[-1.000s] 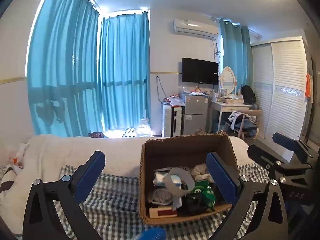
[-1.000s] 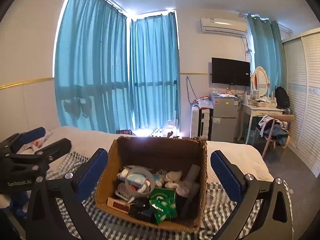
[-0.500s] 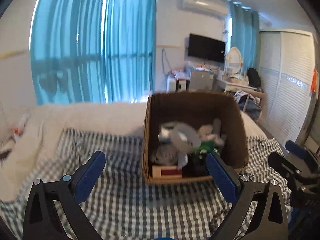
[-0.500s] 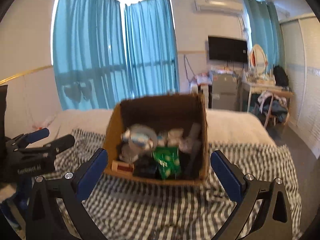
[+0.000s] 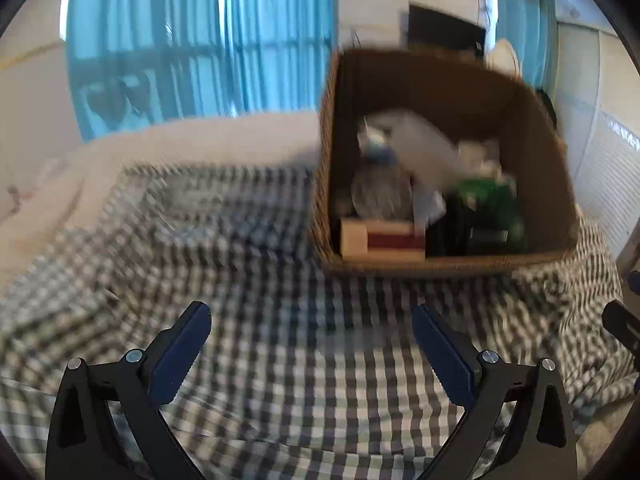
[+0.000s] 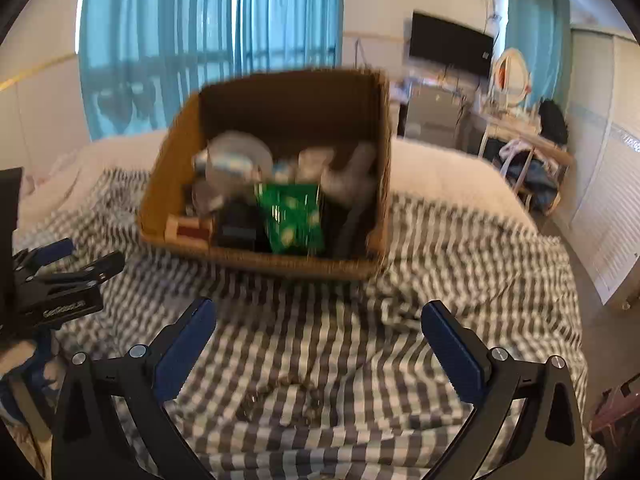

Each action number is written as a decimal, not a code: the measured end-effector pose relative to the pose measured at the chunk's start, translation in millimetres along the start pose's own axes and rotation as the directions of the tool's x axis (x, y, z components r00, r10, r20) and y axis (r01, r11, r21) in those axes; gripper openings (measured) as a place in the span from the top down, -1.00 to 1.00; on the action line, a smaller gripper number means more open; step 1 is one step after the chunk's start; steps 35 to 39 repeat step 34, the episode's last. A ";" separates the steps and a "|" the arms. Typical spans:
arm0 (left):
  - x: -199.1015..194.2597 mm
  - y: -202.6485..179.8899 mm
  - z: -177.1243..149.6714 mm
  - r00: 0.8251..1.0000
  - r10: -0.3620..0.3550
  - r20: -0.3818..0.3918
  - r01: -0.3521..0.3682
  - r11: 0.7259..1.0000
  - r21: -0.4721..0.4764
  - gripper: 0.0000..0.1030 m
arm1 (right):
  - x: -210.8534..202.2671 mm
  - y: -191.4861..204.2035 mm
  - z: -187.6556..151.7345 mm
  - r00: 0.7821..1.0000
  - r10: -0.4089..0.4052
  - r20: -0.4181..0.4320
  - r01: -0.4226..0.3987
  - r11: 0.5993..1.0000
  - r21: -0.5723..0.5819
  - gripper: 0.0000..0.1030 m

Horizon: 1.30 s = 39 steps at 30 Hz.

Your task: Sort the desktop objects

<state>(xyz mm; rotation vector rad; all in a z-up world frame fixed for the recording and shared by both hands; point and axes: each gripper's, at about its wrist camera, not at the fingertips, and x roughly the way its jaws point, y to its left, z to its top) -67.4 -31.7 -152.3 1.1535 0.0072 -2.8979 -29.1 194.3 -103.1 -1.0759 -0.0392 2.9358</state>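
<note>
Both grippers, left point(image 5: 311, 334) and right point(image 6: 319, 330), wide, empty. Green packet point(image 6: 291, 216) in box point(image 6: 280, 100) clear only from right view; bed point(image 6: 400, 300) beneath.

Cardboard box point(image 5: 440, 264): now higher in both wrist views, more checked cloth point(image 6: 320, 340) visible before it. Both views tilt further downward, now motion-blurred.

A lived-in bedroom at home: a bed under a grey-and-white checked cloth point(image 6: 420, 280), tall blue curtains point(image 6: 208, 32) across the window, a black wall-mounted television point(image 6: 450, 46), an oval vanity mirror point(image 6: 512, 76) and white louvred wardrobe doors point(image 6: 604, 200).
</note>
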 end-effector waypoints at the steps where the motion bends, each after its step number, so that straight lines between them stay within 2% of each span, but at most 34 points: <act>1: 7.5 -1.9 -3.3 0.999 -0.020 -0.026 0.020 1.000 0.005 -1.00 | 7.0 0.2 -3.4 1.000 0.010 -0.026 -0.010 1.000 -0.002 -0.99; 3: 16.8 -3.6 -7.0 0.998 -0.027 -0.058 0.028 1.000 0.012 -1.00 | 21.7 0.9 -10.0 0.997 0.018 -0.077 -0.019 1.000 -0.014 -0.99; 6: 34.2 -6.3 -15.0 0.996 0.012 -0.087 -0.010 1.000 0.019 -1.00 | 42.1 3.6 -22.1 0.988 0.013 -0.154 -0.021 0.999 -0.048 -0.99; 9: 58.0 -11.0 -24.4 0.985 0.018 -0.170 -0.012 0.999 0.039 -1.00 | 58.4 1.1 -30.9 0.977 0.019 -0.214 -0.027 0.999 -0.035 -0.99; 14: 82.0 -26.2 -30.3 0.972 -0.011 -0.233 0.033 0.996 0.089 -1.00 | 72.3 -6.5 -35.8 0.961 0.042 -0.275 -0.043 0.999 0.003 -0.99; 18: 94.4 -47.5 -38.9 0.960 -0.020 -0.278 0.073 0.980 0.184 -1.00 | 85.9 -10.4 -39.5 0.941 0.062 -0.332 -0.057 0.998 0.027 -0.99; 20: 98.6 -62.3 -42.4 0.964 0.006 -0.267 0.068 0.962 0.264 -1.00 | 93.1 -10.9 -42.4 0.931 0.073 -0.357 -0.065 0.997 0.033 -0.99; 25: 101.6 -89.8 -45.4 0.985 0.009 -0.174 0.066 0.905 0.420 -1.00 | 111.0 -8.3 -51.6 0.898 0.076 -0.434 -0.074 0.997 0.023 -0.99; 26: 102.7 -92.8 -46.6 0.985 0.009 -0.173 0.068 0.898 0.435 -0.93 | 114.6 -6.7 -53.6 0.888 0.070 -0.455 -0.071 0.997 0.014 -0.99; 28: 102.4 -96.0 -48.6 0.978 -0.036 -0.204 0.123 0.893 0.433 -0.59 | 128.0 -0.6 -62.8 0.852 0.024 -0.523 -0.049 0.998 -0.034 -0.99; 29: 100.5 -97.3 -49.2 0.974 -0.061 -0.217 0.152 0.890 0.430 -0.32 | 132.3 3.4 -66.6 0.840 -0.002 -0.543 -0.040 0.997 -0.065 -0.99; 30: 98.1 -99.6 -50.2 0.970 -0.079 -0.229 0.174 0.884 0.435 -0.06 | 134.6 8.0 -69.2 0.833 -0.027 -0.553 -0.033 0.995 -0.097 -0.99; 33: 89.5 -112.5 -56.6 0.967 -0.092 -0.238 0.200 0.852 0.484 0.38 | 133.7 11.8 -70.8 0.829 -0.039 -0.557 -0.035 0.992 -0.122 -0.99; 34: 87.0 -115.9 -58.1 0.967 -0.092 -0.240 0.203 0.845 0.495 0.47 | 133.3 11.8 -71.2 0.829 -0.033 -0.559 -0.040 0.992 -0.118 -0.99; 39: 87.0 -115.9 -58.1 0.967 -0.092 -0.240 0.203 0.845 0.495 0.47 | 133.3 11.8 -71.2 0.829 -0.033 -0.559 -0.040 0.992 -0.118 -0.99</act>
